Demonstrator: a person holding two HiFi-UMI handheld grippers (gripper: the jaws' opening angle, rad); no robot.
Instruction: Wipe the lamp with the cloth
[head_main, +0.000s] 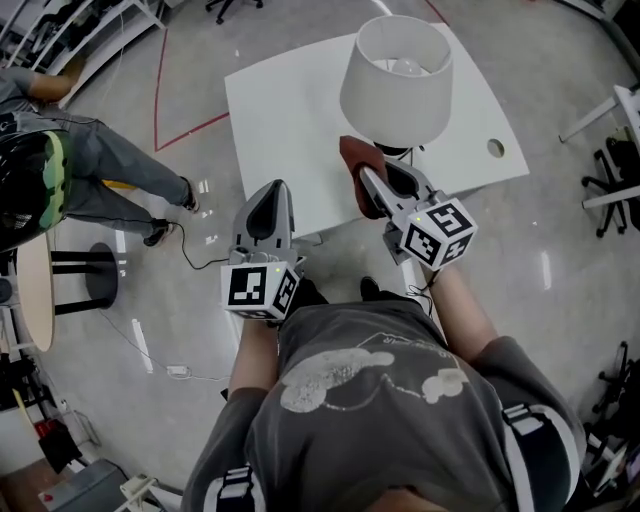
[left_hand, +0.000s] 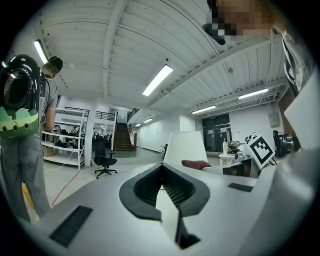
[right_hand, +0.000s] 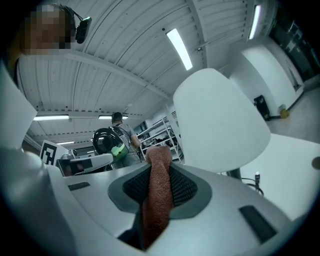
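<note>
Gripping: our right hand-held gripper (head_main: 372, 185) clamps the rust-brown woven cloth (head_main: 352, 168), at seven o'clock of the white drum-shade lamp (head_main: 395, 80).
Idling: our left hand-held gripper (head_main: 270, 198), jaws together, empty.

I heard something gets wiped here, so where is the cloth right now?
The reddish cloth is clamped in the right gripper. In the head view it sits just below the white lamp shade, at the table's near edge.

The right gripper (head_main: 375, 185) holds a cloth (head_main: 352, 168) beside the lamp (head_main: 396, 80).
</note>
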